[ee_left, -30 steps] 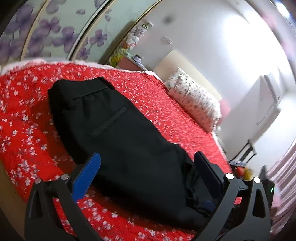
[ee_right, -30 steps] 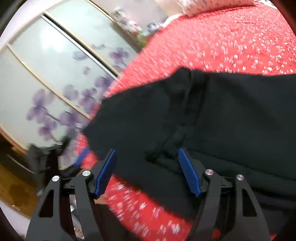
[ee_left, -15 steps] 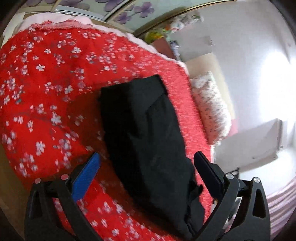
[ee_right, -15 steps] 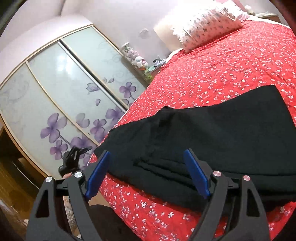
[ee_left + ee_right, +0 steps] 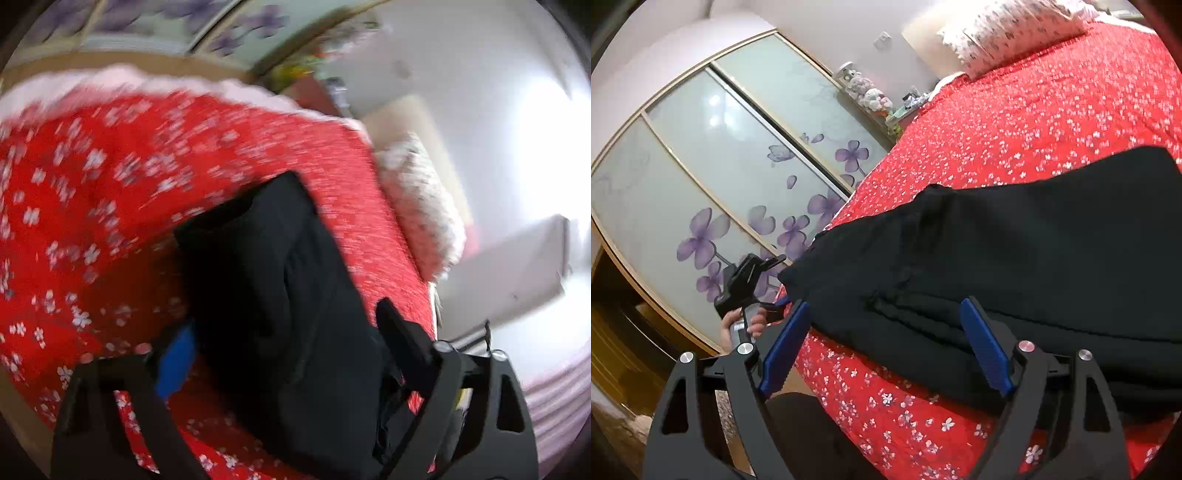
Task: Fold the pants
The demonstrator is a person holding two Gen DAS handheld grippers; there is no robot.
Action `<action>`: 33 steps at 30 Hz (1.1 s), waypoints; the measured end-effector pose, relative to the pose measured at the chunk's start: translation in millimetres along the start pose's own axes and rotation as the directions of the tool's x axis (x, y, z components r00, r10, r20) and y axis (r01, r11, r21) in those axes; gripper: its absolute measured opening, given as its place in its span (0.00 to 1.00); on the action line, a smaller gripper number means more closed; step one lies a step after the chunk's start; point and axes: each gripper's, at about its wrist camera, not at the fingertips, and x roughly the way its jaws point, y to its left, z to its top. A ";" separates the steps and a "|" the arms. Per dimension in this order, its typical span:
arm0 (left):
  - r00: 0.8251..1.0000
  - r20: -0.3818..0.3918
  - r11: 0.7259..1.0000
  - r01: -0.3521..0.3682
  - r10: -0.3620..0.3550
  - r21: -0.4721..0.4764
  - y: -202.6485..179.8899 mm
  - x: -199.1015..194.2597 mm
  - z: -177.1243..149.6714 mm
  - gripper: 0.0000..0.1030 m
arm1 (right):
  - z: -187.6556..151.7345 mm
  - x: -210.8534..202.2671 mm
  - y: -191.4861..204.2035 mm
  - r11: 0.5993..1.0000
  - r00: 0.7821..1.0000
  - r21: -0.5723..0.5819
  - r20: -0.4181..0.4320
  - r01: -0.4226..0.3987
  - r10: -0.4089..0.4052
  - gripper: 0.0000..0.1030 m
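Jaws: left gripper (image 5: pixel 284 354) closing, pants (image 5: pixel 280 295) between but not pinched; right gripper (image 5: pixel 886 350) spread, empty. Pants folded on bed (image 5: pixel 1034 122), lower right of right view. Both grippers drawn back since a second ago: fold likely finished. No legible writing.

1 pair of black fabric pants (image 5: pixel 1015 258) lies folded on 1 red bedspread printed with small white flowers (image 5: pixel 1052 110). 1 white pillow with a dark floral print (image 5: pixel 1008 29) sits at the head of the bed. 3 frosted sliding wardrobe panels with purple flower decals (image 5: pixel 713 173) show in the right wrist view. 2 black handheld grippers with blue pads are in view: the right gripper (image 5: pixel 886 347) and the left gripper (image 5: pixel 280 343), the latter held by 1 hand (image 5: pixel 738 325).
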 end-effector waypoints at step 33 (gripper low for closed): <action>0.981 0.051 0.949 -0.192 0.185 0.249 -82.2 12.7 -6.4 0.22 | 3.8 -20.5 -4.7 0.999 0.998 0.041 0.063 -0.035 0.032 0.82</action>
